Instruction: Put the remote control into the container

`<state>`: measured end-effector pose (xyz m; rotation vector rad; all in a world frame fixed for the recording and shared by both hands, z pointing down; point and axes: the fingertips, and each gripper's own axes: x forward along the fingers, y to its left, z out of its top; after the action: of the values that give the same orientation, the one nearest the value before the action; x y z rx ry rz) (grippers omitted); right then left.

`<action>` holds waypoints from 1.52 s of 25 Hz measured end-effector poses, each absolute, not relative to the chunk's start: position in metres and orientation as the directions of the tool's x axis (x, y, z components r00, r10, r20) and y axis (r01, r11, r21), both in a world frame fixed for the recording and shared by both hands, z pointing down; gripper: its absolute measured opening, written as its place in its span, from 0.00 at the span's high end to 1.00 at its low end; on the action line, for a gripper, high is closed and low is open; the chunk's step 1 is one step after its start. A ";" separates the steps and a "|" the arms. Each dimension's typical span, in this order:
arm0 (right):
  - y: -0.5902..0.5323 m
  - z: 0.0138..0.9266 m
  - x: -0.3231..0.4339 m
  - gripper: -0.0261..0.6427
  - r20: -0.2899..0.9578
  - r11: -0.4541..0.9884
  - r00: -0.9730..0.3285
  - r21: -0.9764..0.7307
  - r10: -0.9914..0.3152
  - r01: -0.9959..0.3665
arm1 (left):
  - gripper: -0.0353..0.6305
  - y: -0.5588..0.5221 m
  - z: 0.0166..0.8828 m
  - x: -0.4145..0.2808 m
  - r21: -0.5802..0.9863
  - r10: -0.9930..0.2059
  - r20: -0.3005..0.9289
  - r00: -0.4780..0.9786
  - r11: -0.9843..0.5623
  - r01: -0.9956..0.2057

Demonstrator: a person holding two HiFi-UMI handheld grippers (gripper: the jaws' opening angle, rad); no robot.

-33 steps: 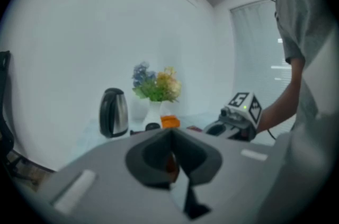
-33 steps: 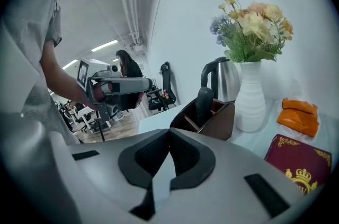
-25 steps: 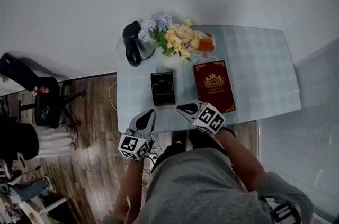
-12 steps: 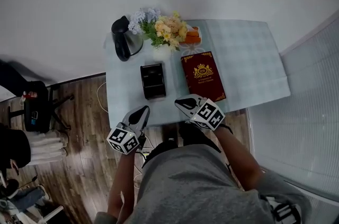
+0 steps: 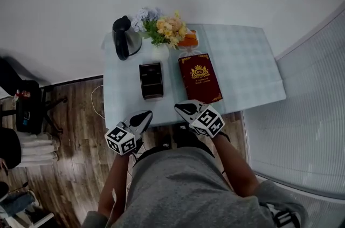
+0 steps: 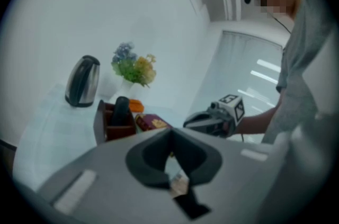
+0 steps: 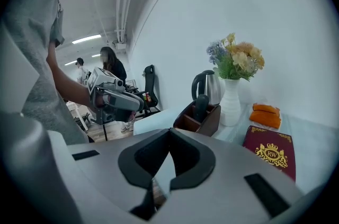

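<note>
The dark brown container [image 5: 151,80] stands on the pale checked table [image 5: 242,68], left of a red book [image 5: 200,77]. A black remote control [image 6: 121,110] stands upright inside it, also visible in the right gripper view as the remote [image 7: 201,106] in the container [image 7: 198,118]. My left gripper [image 5: 144,115] hovers at the table's front edge, shut and empty. My right gripper [image 5: 180,109] hangs over the front edge beside the book, shut as well, holding nothing. Each one shows in the other's view: the right gripper [image 6: 214,118] and the left gripper [image 7: 114,98].
A black kettle [image 5: 123,38], a white vase of flowers [image 5: 160,33] and an orange item [image 5: 188,40] stand at the table's back edge. Wooden floor [image 5: 70,130] and an office chair [image 5: 27,114] lie left. People [image 7: 108,61] stand far off in the room.
The head view has shifted, so the table sits further left and higher in frame. My left gripper has swung outward to the left. Both grippers stay shut and empty at the front edge.
</note>
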<state>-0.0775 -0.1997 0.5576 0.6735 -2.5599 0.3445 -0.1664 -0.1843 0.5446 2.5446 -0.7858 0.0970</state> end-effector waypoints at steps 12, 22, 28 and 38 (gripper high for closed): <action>-0.176 0.555 -0.083 0.94 0.510 0.838 -0.748 -0.091 -0.425 -0.538 | 0.95 -0.164 0.544 -0.167 0.422 -0.467 0.178 0.866 -0.759 -0.496; -0.162 0.555 -0.097 0.94 0.513 0.837 -0.748 -0.097 -0.421 -0.538 | 0.95 -0.150 0.544 -0.177 0.424 -0.458 0.174 0.872 -0.764 -0.486; -0.157 0.557 -0.102 0.94 0.514 0.838 -0.747 -0.096 -0.421 -0.538 | 0.95 -0.144 0.548 -0.180 0.434 -0.455 0.170 0.874 -0.762 -0.481; -0.151 0.561 -0.107 0.94 0.515 0.837 -0.748 -0.102 -0.418 -0.537 | 0.95 -0.138 0.552 -0.182 0.441 -0.451 0.170 0.876 -0.760 -0.477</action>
<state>-0.1071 -0.1514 0.5614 0.7038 -2.5317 0.3352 -0.1817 -0.1375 0.5516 2.5635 -0.6759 0.0726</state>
